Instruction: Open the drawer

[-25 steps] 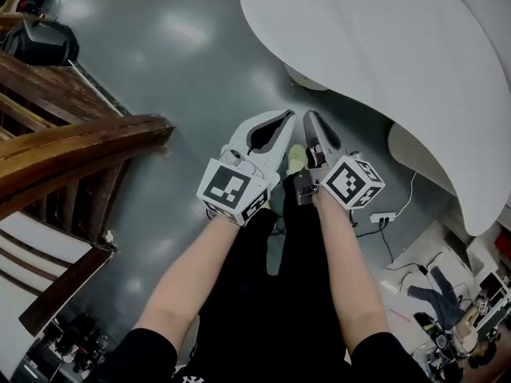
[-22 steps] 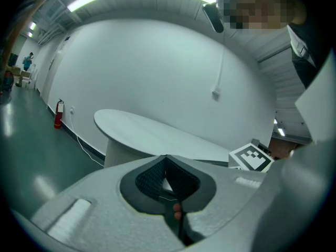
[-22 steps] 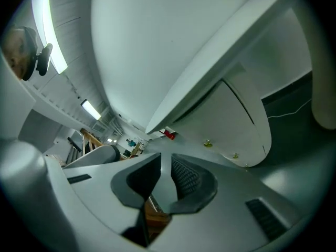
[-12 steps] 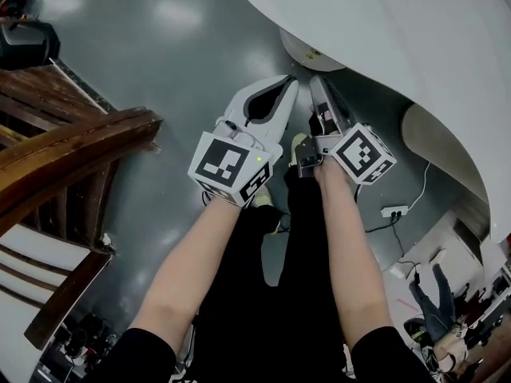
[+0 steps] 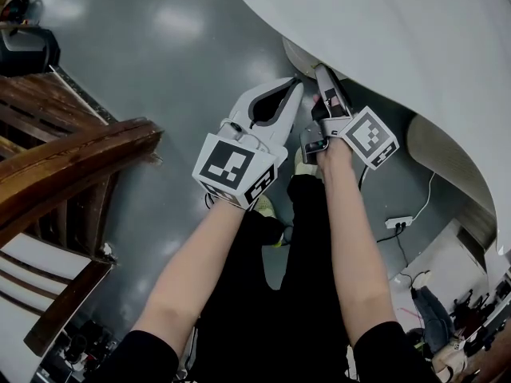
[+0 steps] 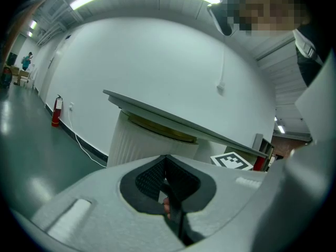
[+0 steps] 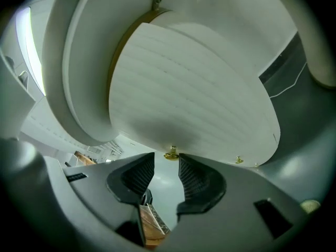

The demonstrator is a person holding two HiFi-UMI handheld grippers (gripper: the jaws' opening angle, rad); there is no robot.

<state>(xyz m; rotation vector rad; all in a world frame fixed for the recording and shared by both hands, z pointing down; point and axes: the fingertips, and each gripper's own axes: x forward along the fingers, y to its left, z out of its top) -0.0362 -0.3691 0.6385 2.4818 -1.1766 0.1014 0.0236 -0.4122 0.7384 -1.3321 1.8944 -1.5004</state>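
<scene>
My right tool (image 7: pixel 166 163) has just been opening and now stands released, with nothing between its pads. The brass knob (image 7: pixel 171 154) of the white ribbed drawer (image 7: pixel 194 98) sits just ahead of its tips, under the white counter (image 5: pixel 415 46). My left tool (image 6: pixel 167 164), alongside, is clenched on nothing.

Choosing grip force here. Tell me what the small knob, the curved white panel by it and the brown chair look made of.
Knob: probably polished brass, judging by its gold glint. Curved white panel: matte, faintly ribbed; painted wood or laminate, can't tell which. Brown chair: varnished wood, showing grain and sheen.
</scene>
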